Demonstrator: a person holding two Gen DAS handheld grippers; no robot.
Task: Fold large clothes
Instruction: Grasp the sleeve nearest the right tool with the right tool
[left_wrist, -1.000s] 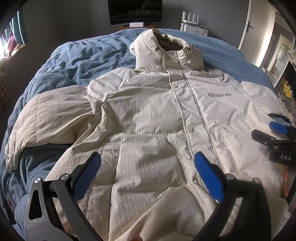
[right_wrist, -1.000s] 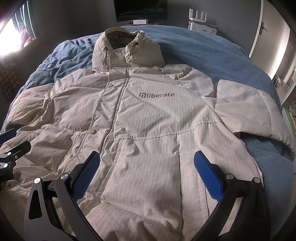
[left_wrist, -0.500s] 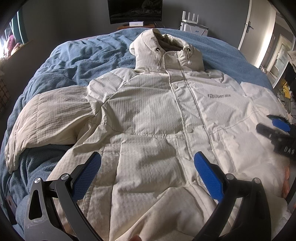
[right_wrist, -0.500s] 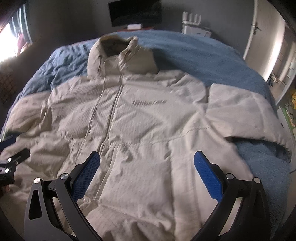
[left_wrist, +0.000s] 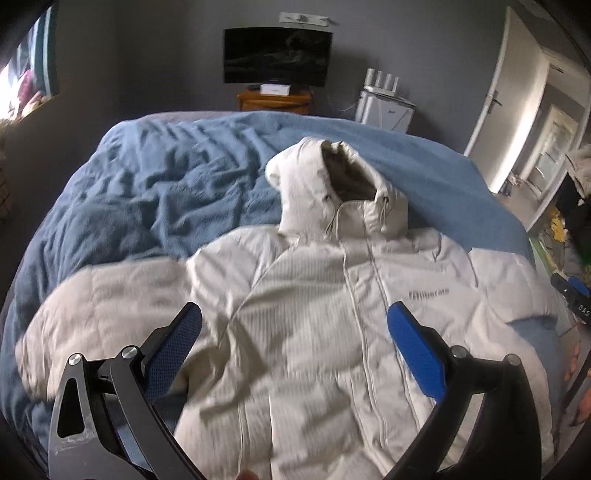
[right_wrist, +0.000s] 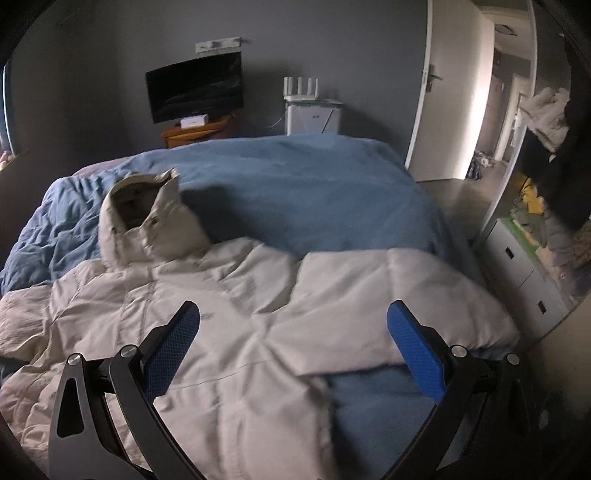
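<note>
A cream hooded jacket (left_wrist: 314, 332) lies spread face up on a blue-covered bed (left_wrist: 155, 192). Both cameras have tilted up since a second ago, now showing the wall television (left_wrist: 277, 55). The left gripper (left_wrist: 295, 343) and right gripper (right_wrist: 291, 339) hang spread wide, empty. Only the right view shows the white drawers (right_wrist: 524, 273). Motion blur smears the chest logo, possibly unreadable.

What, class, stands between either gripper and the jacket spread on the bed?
Nothing visible. The left gripper and right gripper both hover open directly over the cream jacket, which lies uncovered on the blue bedding.
</note>
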